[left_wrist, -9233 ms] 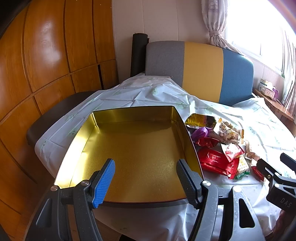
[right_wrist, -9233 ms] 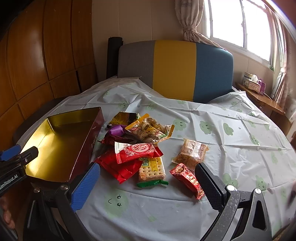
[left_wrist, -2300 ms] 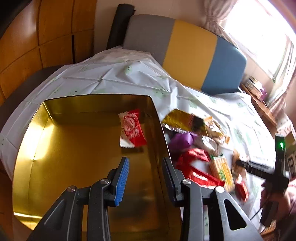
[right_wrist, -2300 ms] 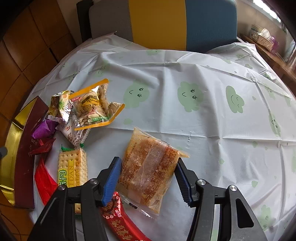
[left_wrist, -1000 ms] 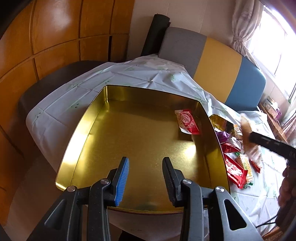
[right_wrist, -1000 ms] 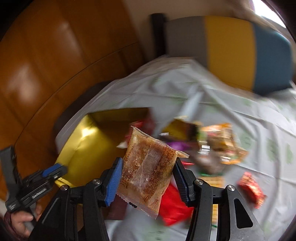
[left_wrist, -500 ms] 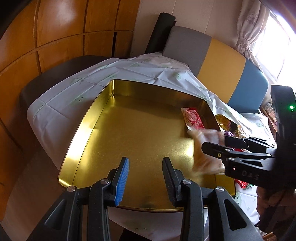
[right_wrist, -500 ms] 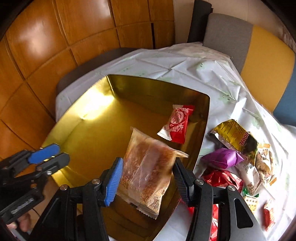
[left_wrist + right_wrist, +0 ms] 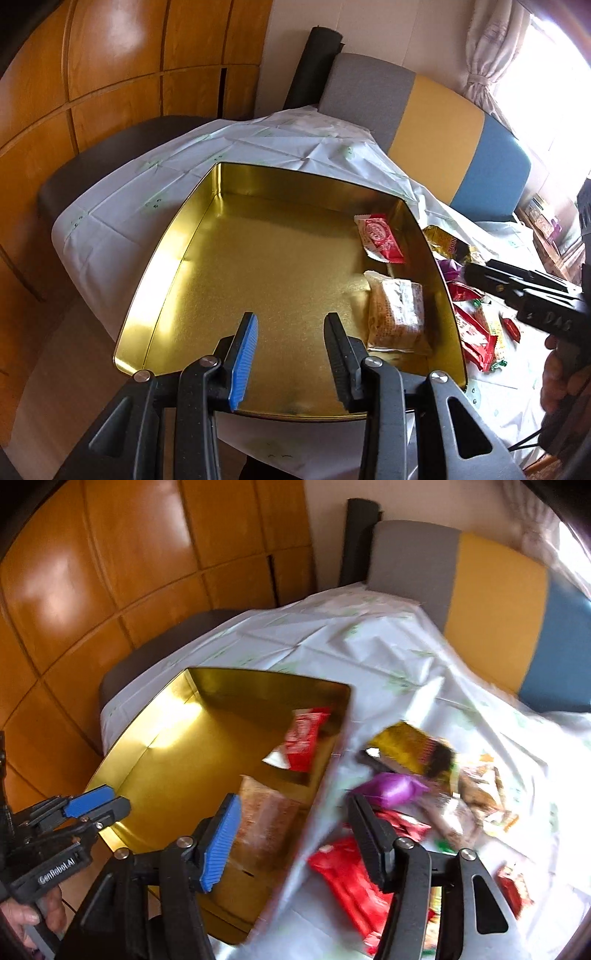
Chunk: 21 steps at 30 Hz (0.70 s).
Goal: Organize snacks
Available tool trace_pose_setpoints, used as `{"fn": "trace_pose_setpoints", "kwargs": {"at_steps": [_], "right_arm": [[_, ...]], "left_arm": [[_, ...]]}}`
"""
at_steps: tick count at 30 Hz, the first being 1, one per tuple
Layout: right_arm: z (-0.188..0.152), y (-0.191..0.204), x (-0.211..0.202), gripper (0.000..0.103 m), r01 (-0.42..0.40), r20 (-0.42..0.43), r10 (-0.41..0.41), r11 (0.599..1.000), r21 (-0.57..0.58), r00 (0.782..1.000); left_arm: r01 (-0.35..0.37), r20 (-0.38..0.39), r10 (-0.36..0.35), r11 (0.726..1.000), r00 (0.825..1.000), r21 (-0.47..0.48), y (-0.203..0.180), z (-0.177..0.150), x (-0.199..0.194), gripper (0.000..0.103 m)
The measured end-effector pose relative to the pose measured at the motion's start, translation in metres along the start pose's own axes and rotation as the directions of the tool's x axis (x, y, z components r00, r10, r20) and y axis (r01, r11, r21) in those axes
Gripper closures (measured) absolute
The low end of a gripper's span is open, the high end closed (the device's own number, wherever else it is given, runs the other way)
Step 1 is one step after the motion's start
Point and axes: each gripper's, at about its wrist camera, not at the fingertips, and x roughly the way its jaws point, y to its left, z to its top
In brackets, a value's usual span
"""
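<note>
The brown snack packet [image 9: 397, 314] is lying inside the gold tin [image 9: 177, 236], against the tin's right wall, just nearer than the red wafer packet [image 9: 380, 238]. The right gripper [image 9: 291, 834], jaws just opened and holding nothing, is hanging over the tin's right edge. The left gripper [image 9: 290, 354] is hovering over the tin's near rim, jaws parted and holding nothing.
</note>
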Motion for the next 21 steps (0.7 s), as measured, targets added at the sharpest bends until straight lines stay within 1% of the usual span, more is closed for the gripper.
{"fn": "trace_pose_setpoints", "kwargs": {"at_steps": [5,8,11,14,17,19,20,21], "right_arm": [[-0.017,-0.056,-0.025,0.036,0.070,0.009,-0.072,0.993,0.095,0.997],[-0.030,-0.101,-0.037,0.036,0.132,-0.012,-0.132,0.977,0.166,0.991],[-0.043,-0.143,-0.045,0.036,0.185,-0.045,-0.180,0.955,0.230,0.983],[-0.057,-0.175,-0.046,0.036,0.234,-0.089,-0.219,0.936,0.263,0.972],[-0.071,-0.200,-0.045,0.036,0.272,-0.122,-0.246,0.918,0.290,0.962],[-0.082,-0.212,-0.044,0.036,0.267,-0.125,-0.238,0.905,0.331,0.963],[-0.087,-0.217,-0.042,0.036,0.259,-0.129,-0.228,0.899,0.353,0.965],[-0.089,-0.221,-0.040,0.036,0.266,-0.151,-0.225,0.889,0.372,0.963]], "left_arm": [[0.024,0.006,-0.024,0.998,1.000,0.055,-0.014,0.000,-0.005,0.066],[0.060,0.006,-0.060,0.993,0.998,0.100,-0.029,0.000,-0.008,0.066],[0.108,0.000,-0.109,0.981,0.994,0.163,-0.049,-0.001,-0.011,0.066],[0.165,-0.018,-0.166,0.957,0.986,0.239,-0.076,-0.002,-0.014,0.066],[0.236,-0.050,-0.232,0.921,0.971,0.310,-0.106,-0.005,-0.017,0.066],[0.278,-0.078,-0.268,0.895,0.960,0.350,-0.127,-0.009,-0.018,0.065],[0.288,-0.088,-0.275,0.887,0.957,0.362,-0.134,-0.010,-0.018,0.065],[0.295,-0.097,-0.279,0.880,0.955,0.373,-0.142,-0.012,-0.017,0.065]]}}
